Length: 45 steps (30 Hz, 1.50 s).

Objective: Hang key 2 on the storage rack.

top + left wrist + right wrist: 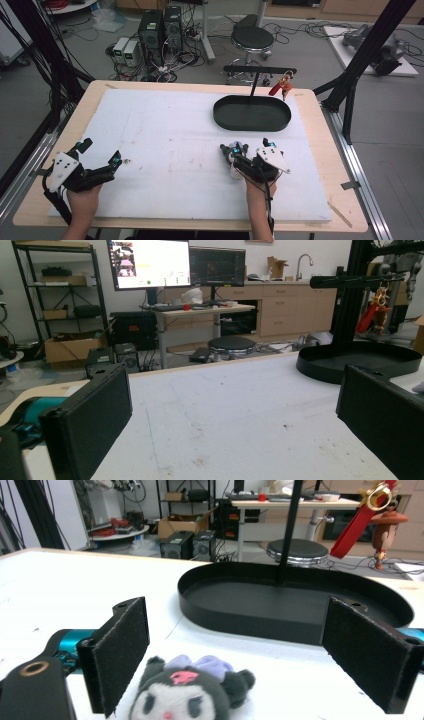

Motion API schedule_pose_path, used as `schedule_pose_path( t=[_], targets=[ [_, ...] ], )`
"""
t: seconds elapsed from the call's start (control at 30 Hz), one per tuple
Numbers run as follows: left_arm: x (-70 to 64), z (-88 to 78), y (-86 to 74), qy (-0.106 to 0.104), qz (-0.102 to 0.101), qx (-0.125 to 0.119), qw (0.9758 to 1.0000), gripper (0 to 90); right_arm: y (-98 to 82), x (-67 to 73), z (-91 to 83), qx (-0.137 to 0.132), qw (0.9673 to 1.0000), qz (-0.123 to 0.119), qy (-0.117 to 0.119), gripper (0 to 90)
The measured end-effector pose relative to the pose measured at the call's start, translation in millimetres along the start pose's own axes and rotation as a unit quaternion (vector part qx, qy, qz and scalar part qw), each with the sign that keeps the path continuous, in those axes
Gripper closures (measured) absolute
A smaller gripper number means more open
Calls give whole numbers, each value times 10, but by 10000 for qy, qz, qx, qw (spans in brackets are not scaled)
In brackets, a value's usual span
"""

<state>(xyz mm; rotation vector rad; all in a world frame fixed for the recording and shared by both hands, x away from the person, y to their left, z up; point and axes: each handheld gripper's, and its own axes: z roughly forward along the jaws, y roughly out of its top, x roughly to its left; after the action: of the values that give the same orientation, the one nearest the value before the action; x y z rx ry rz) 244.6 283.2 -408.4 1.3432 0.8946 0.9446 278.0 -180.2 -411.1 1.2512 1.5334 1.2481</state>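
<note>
Plush toy (192, 692) lies on white mat (165, 130) between spread jaws of right gripper (260, 655), pads not touching it. Black tray (295, 597) just beyond, keychain (372, 510) hanging above. Left gripper (225, 425) released, well apart, nothing between jaws.

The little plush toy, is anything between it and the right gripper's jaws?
No. The plush toy lies on the white mat between the open right gripper jaws, closer to one pad, with nothing in the way.
</note>
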Motion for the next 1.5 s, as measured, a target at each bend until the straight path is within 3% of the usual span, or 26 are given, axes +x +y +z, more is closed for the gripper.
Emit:
schedule_pose_path(
  t=[0.6, 0.83, 1.1, 1.5],
  targets=[
    [2, 3, -3, -7, -12, 5, 10000, 18, -170, 200, 101, 460, 9989, 110, -11, 112],
    [2, 5, -4, -4, -33, -4, 10000, 18, -229, 212, 184, 914, 9957, 156, 82, 111],
    [8, 3, -3, 0, -28, -2, 10000, 18, -277, 225, 262, 1218, 9924, 152, 120, 112],
    [11, 1, -1, -6, -40, -8, 10000, 18, -292, 259, 279, 1389, 9901, 59, 205, 111]
  ],
)
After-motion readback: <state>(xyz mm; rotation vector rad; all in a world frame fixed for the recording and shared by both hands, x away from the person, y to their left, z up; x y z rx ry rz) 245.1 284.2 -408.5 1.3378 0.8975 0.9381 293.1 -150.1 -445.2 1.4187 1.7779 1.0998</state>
